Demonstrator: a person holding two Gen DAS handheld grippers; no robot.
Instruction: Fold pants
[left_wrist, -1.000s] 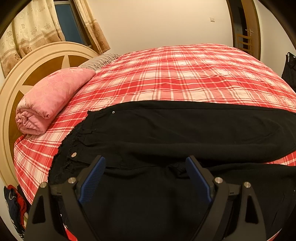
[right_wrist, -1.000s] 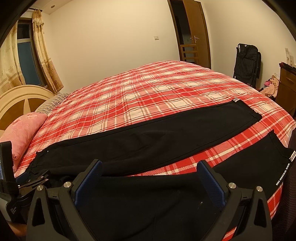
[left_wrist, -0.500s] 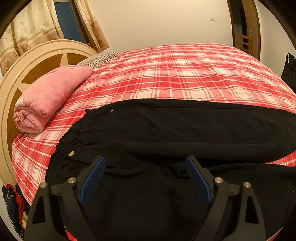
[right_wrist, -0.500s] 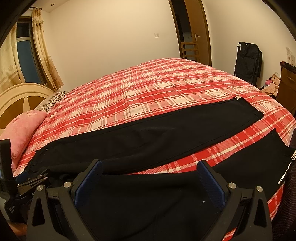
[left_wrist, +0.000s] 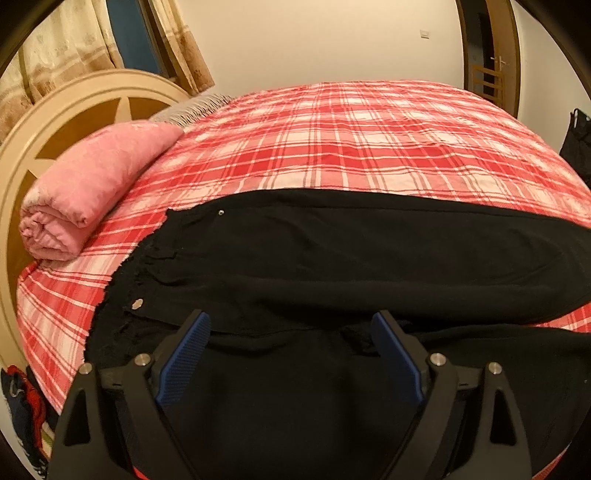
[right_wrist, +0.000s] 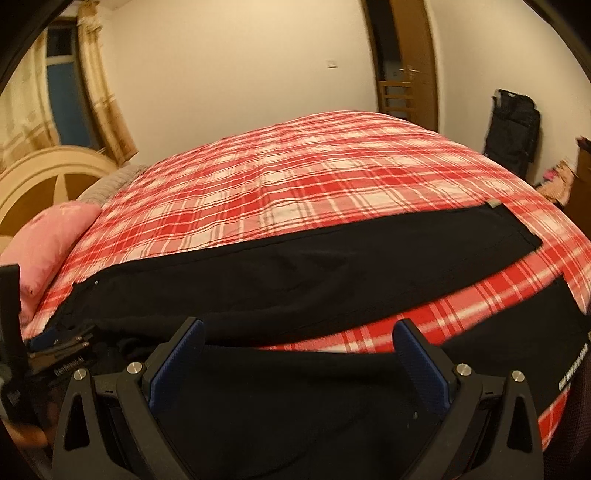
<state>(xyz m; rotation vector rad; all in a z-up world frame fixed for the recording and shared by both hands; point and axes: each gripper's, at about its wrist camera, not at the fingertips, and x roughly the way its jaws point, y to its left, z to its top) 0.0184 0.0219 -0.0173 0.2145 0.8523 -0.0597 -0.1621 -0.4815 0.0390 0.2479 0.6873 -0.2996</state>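
Black pants (left_wrist: 332, 258) lie spread flat on a red plaid bed (left_wrist: 351, 140), waistband to the left with a metal button (left_wrist: 137, 304), two legs running right. In the right wrist view the far leg (right_wrist: 295, 284) ends at its cuff (right_wrist: 517, 229) and the near leg (right_wrist: 295, 398) reaches a cuff with white lettering (right_wrist: 574, 365). My left gripper (left_wrist: 290, 328) is open, hovering over the near side of the pants close to the waist. My right gripper (right_wrist: 298, 334) is open over the near leg's far edge. The left gripper also shows at the left edge of the right wrist view (right_wrist: 55, 354).
A rolled pink blanket (left_wrist: 92, 188) lies at the head of the bed by the cream headboard (left_wrist: 55, 122). Curtains and a window are behind it. A door (right_wrist: 406, 74) and a black bag (right_wrist: 511, 133) stand at the far right. Clothes lie on the floor (left_wrist: 22, 406).
Both grippers have dropped lower and closer to the pants, so the bed and pants sit higher in both views. Jaws stay open. The pants have not moved.
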